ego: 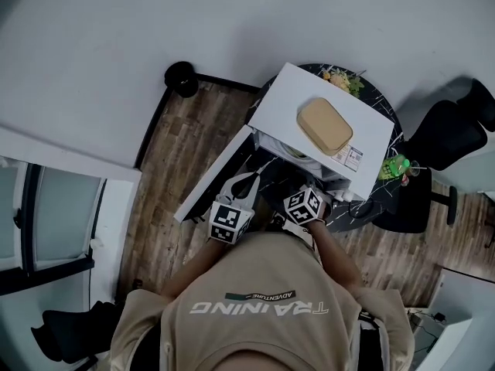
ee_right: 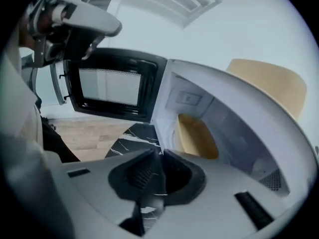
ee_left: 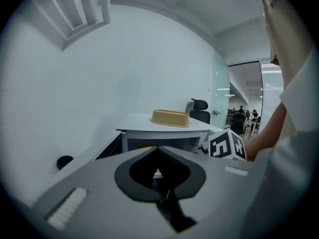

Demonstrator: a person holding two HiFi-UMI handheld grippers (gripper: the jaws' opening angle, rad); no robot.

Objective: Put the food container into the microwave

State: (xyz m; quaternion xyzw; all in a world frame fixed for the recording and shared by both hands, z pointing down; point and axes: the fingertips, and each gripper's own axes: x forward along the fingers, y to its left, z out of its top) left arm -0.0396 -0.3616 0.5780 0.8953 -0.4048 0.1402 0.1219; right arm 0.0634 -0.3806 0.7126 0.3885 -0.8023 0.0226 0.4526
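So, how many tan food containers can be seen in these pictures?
2. One container lies on top of the microwave. The second container sits inside its open cavity, as the right gripper view shows. Others might be hidden deeper inside.

an office, with swivel chair and glass partition.

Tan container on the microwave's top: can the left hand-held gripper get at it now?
Probably yes: the tan container sits uncovered on the microwave, straight ahead of the left hand-held gripper, whose jaws are shut.
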